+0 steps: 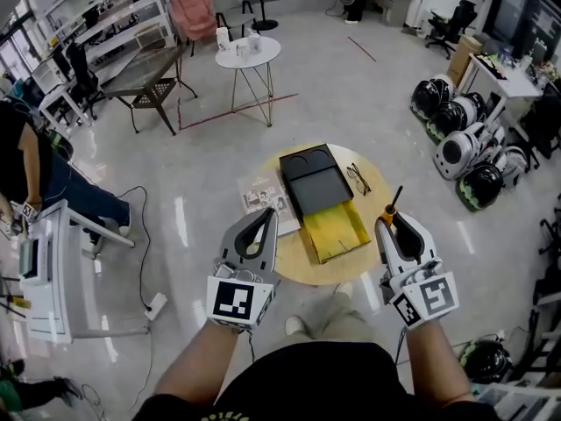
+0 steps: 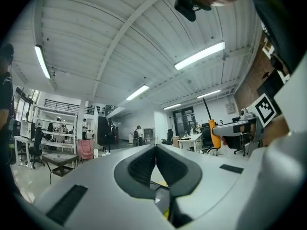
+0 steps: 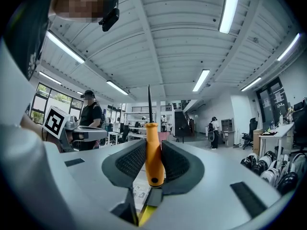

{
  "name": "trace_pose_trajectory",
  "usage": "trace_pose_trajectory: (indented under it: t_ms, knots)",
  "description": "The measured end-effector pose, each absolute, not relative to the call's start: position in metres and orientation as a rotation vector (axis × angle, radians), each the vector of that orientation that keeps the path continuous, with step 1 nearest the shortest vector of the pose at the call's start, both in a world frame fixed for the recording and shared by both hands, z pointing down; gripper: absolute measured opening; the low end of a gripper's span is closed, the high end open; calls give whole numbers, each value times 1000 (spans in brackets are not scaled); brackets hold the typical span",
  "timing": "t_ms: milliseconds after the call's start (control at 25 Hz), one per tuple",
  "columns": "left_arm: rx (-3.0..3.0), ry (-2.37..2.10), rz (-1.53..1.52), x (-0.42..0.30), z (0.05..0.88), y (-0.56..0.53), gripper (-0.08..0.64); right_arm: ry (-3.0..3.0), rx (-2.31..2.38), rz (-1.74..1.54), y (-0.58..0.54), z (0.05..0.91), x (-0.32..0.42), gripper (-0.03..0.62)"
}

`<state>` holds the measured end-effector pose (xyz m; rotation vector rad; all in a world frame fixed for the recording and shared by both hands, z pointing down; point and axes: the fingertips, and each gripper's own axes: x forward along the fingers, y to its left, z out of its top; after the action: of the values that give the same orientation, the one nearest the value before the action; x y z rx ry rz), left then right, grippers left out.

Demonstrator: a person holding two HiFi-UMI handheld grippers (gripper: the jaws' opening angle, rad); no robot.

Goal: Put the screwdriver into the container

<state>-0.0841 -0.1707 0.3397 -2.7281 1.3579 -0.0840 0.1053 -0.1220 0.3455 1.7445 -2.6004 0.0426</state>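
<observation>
Screwdriver (image 3: 153,157) handling is the whole of this step, so mind the grip. Your right gripper (image 1: 394,220) has its jaws clamped on the orange handle, with the black shaft standing out past the fingertips. The tool is held up by the right edge of the round table (image 1: 375,187), apart from the container (image 1: 334,228), so by my reading the carry is barely begun.

Bring the right gripper leftward over the open yellow tray and tip the shaft to lie along the tray's long side. Lower it until the tool is close to the tray floor, and only then part the jaws, since a drop from height could bounce it out. Steer clear of the glasses (image 1: 358,179) lying beside the black half of the container. Your left gripper (image 1: 263,214) has its jaws pressed together on nothing and hangs near the booklet (image 1: 263,196); leave it out of the way.

The right gripper view gives you what the head view can't: how the pads sit on the handle, with the butt end showing just below them. Only the head view shows the tray, the table and the path between them. The left gripper view catches the screwdriver from the side, upright in the other gripper, but offers little you could aim by.
</observation>
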Motion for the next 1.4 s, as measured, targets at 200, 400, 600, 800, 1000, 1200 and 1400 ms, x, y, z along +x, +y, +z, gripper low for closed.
trace_pose_trajectory:
  t_ms: [200,400,600,800,1000,1200,1400]
  knots:
    - [-2700,1402,-98,-83,339,-183,17,-2640,1698,73,-137,354,105,115]
    - [-2674,1423,-105,-76,339,-200,17,-2679,1651,96,-157,362,104,115]
    - [-2666,1444,-120,-69,341,-215,17,-2688,1625,132,-175,368,110,115]
    - [-2666,1456,-125,-59,347,-225,17,-2692,1595,165,-189,382,116,115]
    - [-2668,1475,-144,-60,354,-233,17,-2695,1560,182,-201,392,110,115]
    - [-2660,1497,-162,-61,359,-237,17,-2688,1536,212,-210,404,109,115]
    - [-2661,1512,-170,-62,364,-237,17,-2667,1519,252,-214,421,110,115]
